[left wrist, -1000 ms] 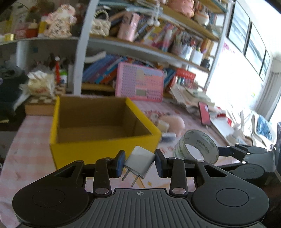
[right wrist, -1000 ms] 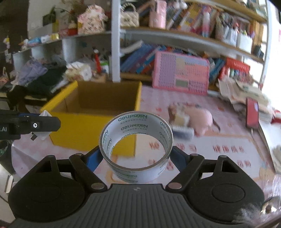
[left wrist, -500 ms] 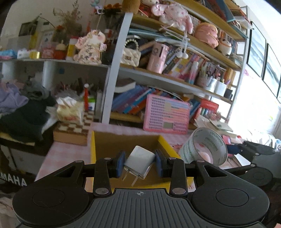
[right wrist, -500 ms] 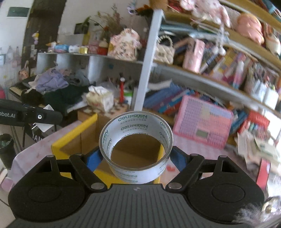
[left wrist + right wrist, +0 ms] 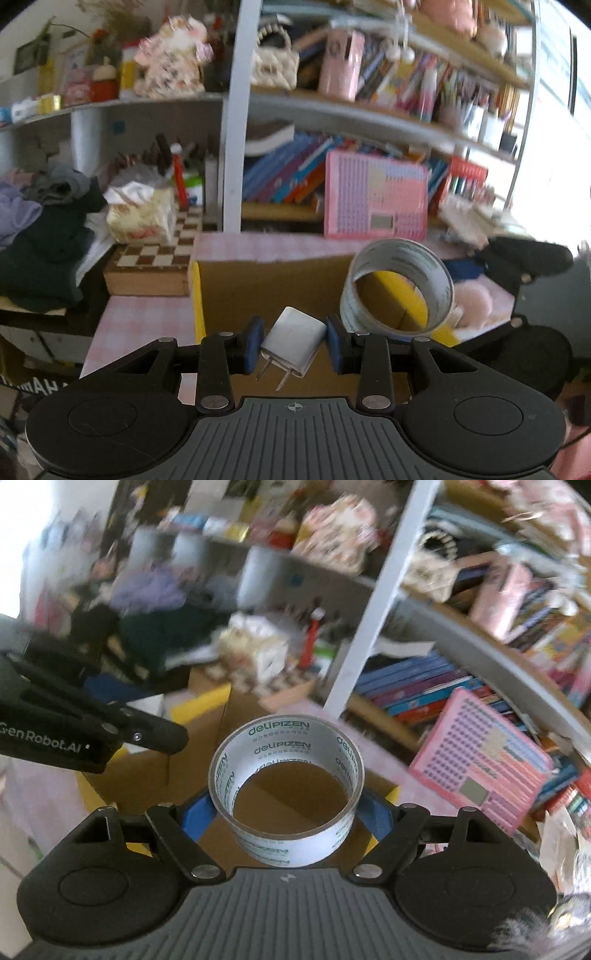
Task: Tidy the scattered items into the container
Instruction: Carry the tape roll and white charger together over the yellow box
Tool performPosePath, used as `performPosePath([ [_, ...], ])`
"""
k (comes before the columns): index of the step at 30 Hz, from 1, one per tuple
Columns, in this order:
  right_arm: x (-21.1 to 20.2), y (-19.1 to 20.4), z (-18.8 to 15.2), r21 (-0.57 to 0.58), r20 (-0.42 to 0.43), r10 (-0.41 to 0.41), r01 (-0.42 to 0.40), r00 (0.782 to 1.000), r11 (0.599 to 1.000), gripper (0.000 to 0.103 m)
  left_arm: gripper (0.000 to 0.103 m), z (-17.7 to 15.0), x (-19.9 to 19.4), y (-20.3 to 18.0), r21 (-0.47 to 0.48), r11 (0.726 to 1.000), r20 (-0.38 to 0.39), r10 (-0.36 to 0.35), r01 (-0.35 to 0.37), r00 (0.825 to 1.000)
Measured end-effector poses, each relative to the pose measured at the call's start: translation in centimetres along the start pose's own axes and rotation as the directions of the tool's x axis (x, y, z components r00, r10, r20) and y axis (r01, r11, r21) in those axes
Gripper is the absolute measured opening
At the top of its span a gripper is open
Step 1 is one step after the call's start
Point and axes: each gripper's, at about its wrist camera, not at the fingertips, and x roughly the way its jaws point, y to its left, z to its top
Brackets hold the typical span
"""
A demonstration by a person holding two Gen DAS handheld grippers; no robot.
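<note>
White charger (image 5: 294, 345) tilted, prongs pointing down-left

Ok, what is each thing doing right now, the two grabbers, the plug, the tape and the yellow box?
Left gripper: shut on the white plug, over the box.
White plug: held tilted, its prongs pointing down toward the camera.
Right gripper: shut on the tape roll, over the box.
Tape roll: held with its hole facing up, not yet dropped.
Yellow box: open on top; what shows of the inside is bare cardboard.
</note>
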Motion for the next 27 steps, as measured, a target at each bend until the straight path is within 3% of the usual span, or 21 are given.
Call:
performPosePath([
  [18, 8.3, -2.1, 0.2, -0.199, -0.153, 0.127, -0.157, 0.98, 0.967, 0.082, 0.034, 2.5, 8.5, -0.4, 0.149, 0.988, -0.16, 0.068, -0.044, 0.985],
  [21, 9.0, -2.3, 0.3, -0.189, -0.174, 0.141, -0.173, 0.975, 0.967, 0.082, 0.034, 2.5, 9.8, -1.2, 0.203, 0.978, -0.189, 0.086, -0.047, 0.978],
  [27, 9.8, -2.7, 0.0, -0.187, -0.202, 0.171, -0.21, 0.964, 0.96, 0.082, 0.035, 2.5, 11.2, -1.7, 0.225, 0.974, -0.222, 0.088, -0.037, 0.971],
])
